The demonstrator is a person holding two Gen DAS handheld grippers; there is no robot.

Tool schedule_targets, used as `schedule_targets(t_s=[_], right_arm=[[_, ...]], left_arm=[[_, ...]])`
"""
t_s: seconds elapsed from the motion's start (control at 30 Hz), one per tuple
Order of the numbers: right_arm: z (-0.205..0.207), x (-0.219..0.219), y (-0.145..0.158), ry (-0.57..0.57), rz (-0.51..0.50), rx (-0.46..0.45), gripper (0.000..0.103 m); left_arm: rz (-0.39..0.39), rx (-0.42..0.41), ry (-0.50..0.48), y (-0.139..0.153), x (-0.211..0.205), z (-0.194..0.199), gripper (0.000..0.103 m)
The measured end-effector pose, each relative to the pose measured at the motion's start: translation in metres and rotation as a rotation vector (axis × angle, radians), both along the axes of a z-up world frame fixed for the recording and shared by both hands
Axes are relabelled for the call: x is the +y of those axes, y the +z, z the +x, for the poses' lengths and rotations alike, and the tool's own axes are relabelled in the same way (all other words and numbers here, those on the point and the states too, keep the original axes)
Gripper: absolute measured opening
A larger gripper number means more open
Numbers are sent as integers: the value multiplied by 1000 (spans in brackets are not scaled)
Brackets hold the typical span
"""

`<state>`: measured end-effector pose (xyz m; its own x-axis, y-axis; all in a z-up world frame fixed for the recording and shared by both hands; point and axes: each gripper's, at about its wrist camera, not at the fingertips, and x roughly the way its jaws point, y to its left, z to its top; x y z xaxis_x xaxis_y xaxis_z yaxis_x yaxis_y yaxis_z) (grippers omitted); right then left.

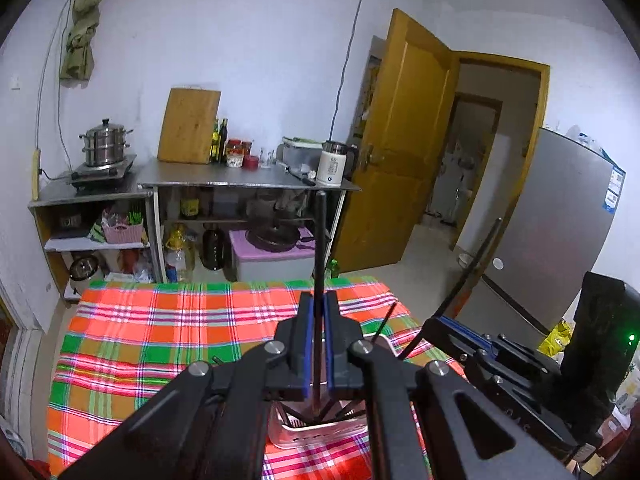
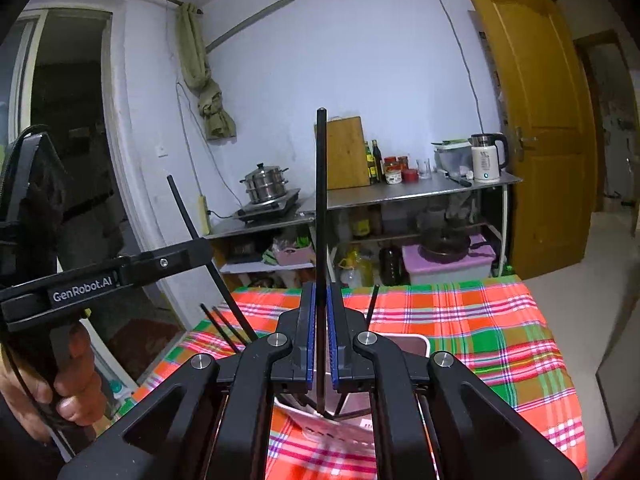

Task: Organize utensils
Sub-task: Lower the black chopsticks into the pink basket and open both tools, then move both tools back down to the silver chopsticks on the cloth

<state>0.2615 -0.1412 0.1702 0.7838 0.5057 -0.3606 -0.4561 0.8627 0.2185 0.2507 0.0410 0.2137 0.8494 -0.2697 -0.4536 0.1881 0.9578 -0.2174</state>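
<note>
Two black chopsticks stand upright at frame centre, one point(image 1: 319, 264) pinched between the closed blue pads of the left gripper point(image 1: 319, 344), the other point(image 2: 321, 240) clamped likewise by the right gripper point(image 2: 320, 344), both lower tips inside the metal container point(image 1: 320, 434) on the plaid tablecloth point(image 1: 160, 340).

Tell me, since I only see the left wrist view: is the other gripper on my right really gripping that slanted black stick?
Observer: Yes. The right wrist view shows the right gripper shut on a black chopstick.
Operator: Where does its lower end go?
Observer: Down into the holder on the plaid cloth, among other chopsticks.
Operator: Who holds the left one?
Observer: A bare hand grips the handle of the left gripper.
</note>
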Motion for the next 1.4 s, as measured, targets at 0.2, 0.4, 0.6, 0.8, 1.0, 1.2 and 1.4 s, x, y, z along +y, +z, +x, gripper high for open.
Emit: schedule_targets(t_s=[0.2,0.4,0.6,0.8,1.0,1.2,1.4], right_arm=[[11,4,-17,-2,-18,40,5],[15,11,-31,16,-49,77,5],[18,13,-37,29,-53,107,6],[12,14,-34,33,-65,92,10],[3,6,-27,26,-50,71,11],[-15,-9,-22,26,-34,48,11],[-43,-28,-25,23,-23,45,11]], left_arm=[[-5,53,-3,-24,4,16,5],[-1,73,5,-36,7,22,6],[-11,77,6,-36,9,22,9],[-15,49,1,-32,8,14,37],[-23,22,17,-24,12,4,43],[-13,-6,32,-18,14,-17,43],[-4,-14,26,-27,10,-49,43]])
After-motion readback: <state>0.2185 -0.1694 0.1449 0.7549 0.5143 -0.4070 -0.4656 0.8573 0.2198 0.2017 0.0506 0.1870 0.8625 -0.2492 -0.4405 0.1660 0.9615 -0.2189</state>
